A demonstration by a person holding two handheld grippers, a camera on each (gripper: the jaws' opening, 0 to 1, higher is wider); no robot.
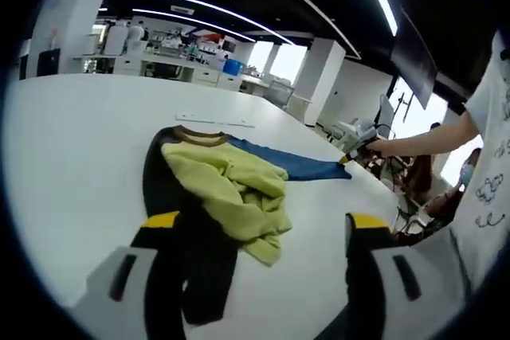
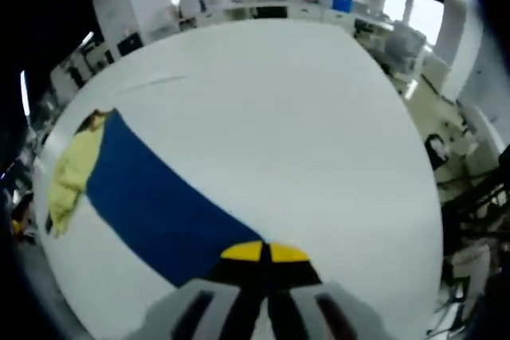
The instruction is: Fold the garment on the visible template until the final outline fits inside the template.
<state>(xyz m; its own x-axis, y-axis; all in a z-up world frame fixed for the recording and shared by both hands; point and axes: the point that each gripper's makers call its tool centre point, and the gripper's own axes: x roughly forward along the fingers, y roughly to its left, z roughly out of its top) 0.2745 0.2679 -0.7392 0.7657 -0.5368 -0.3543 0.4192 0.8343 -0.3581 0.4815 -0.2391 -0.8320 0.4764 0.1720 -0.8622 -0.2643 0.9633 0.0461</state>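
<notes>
Holding the blue sleeve (image 2: 171, 212) in my right gripper (image 2: 264, 254), I have its yellow-tipped jaws pressed together on the cloth's edge. The sleeve runs taut from that pinch across the white table (image 2: 295, 117) to the yellow body (image 2: 73, 171) of the garment. In the left gripper view, the garment (image 1: 227, 185) lies bunched on the table: yellow folds heaped in the middle, a dark sleeve (image 1: 195, 264) trailing toward me, a brown collar (image 1: 199, 137) on the far side. My right gripper appears there too, at the blue sleeve's far end, held by my hand (image 1: 381, 147). My left gripper (image 1: 267, 232) hovers above the table with jaws spread wide, one jaw over the dark sleeve, gripping nothing. A thin pale strip (image 1: 215, 121) lies beyond the collar.
</notes>
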